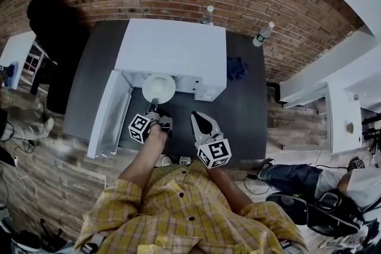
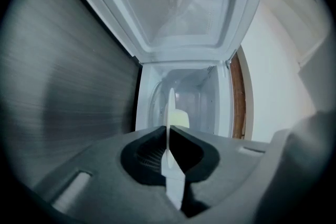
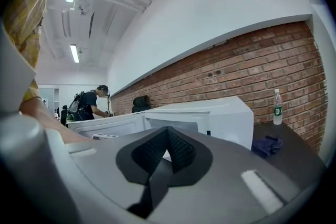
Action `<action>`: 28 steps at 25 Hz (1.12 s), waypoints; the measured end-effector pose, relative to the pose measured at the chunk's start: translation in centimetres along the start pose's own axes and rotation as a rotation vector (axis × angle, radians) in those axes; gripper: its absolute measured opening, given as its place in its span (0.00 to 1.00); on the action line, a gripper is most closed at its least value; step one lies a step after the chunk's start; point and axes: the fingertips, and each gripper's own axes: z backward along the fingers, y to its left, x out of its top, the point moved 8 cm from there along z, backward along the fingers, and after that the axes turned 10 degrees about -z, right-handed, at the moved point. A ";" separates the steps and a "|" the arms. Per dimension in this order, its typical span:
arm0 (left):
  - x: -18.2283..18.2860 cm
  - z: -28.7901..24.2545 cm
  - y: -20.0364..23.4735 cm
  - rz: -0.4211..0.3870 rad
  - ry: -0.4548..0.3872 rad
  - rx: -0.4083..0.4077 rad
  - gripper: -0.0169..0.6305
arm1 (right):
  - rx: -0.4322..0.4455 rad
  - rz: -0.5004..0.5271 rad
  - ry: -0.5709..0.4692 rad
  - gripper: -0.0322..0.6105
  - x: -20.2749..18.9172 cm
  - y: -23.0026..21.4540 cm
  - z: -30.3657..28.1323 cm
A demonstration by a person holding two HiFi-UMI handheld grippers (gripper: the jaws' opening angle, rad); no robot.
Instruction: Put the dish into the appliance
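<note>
A white round dish (image 1: 158, 88) sits at the mouth of the white microwave (image 1: 172, 47), whose door (image 1: 110, 113) hangs open to the left. My left gripper (image 1: 153, 107) is shut on the dish's near rim. In the left gripper view the dish (image 2: 170, 113) shows edge-on between the closed jaws of the left gripper (image 2: 168, 131), with the microwave cavity (image 2: 194, 97) straight ahead and the open door (image 2: 184, 2) beside it. My right gripper (image 1: 201, 122) hovers just right of the left one, shut and empty. In its own view the right gripper (image 3: 167, 134) faces the microwave (image 3: 210, 115).
The microwave stands on a dark table (image 1: 244, 110). Two water bottles (image 1: 207, 15) (image 1: 263, 34) stand by the brick wall, and a blue cloth (image 1: 237, 67) lies right of the microwave. A black chair (image 1: 50, 27) is at the left; a person's legs (image 1: 297, 178) lie at the lower right.
</note>
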 end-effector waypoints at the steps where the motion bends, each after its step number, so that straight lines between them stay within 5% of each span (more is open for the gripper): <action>1: 0.0 -0.4 0.2 0.001 0.000 0.001 0.05 | -0.001 0.000 0.002 0.04 0.0 -0.1 -0.2; 28: 0.6 -6.7 2.8 -0.066 0.034 0.097 0.04 | -0.045 0.009 0.051 0.05 -0.2 -2.2 -2.3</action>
